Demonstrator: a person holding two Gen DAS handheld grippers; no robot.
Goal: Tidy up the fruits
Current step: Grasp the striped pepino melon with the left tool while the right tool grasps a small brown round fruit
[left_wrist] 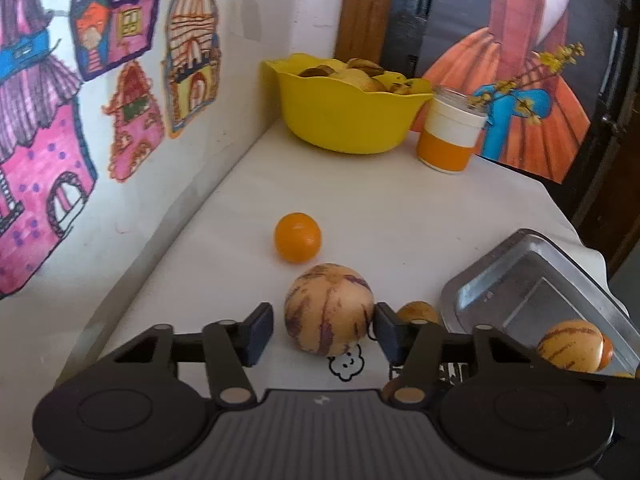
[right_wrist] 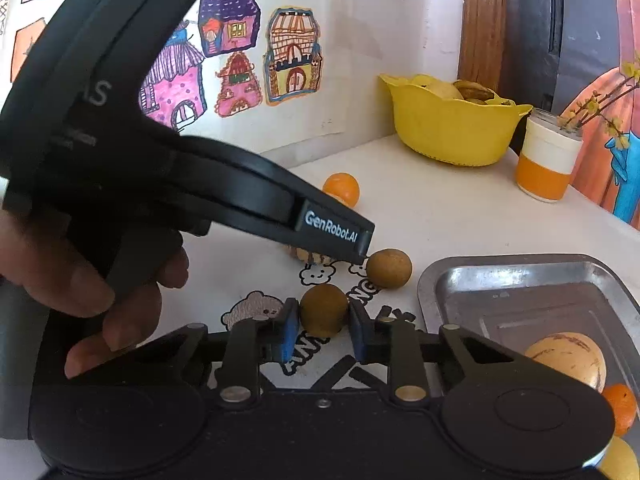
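In the left wrist view, a cream melon with purple stripes (left_wrist: pixel 329 309) lies on the white table between the fingers of my left gripper (left_wrist: pixel 323 330). The jaws are open: the right pad touches it, the left pad stands apart. An orange (left_wrist: pixel 297 237) lies just beyond. In the right wrist view, my right gripper (right_wrist: pixel 323 330) has its blue pads close on both sides of a small brown round fruit (right_wrist: pixel 323 310), with small gaps. A second brown fruit (right_wrist: pixel 389 268) lies beyond it. The steel tray (right_wrist: pixel 520 280) at the right holds another striped melon (right_wrist: pixel 568 356) and an orange (right_wrist: pixel 621 407).
A yellow bowl (left_wrist: pixel 344 116) of fruit and an orange-and-white jar (left_wrist: pixel 450 136) with a twig stand at the table's far end. A wall with house drawings runs along the left. The left gripper's body (right_wrist: pixel 160 152) crosses the right wrist view. The table edge drops off at the right.
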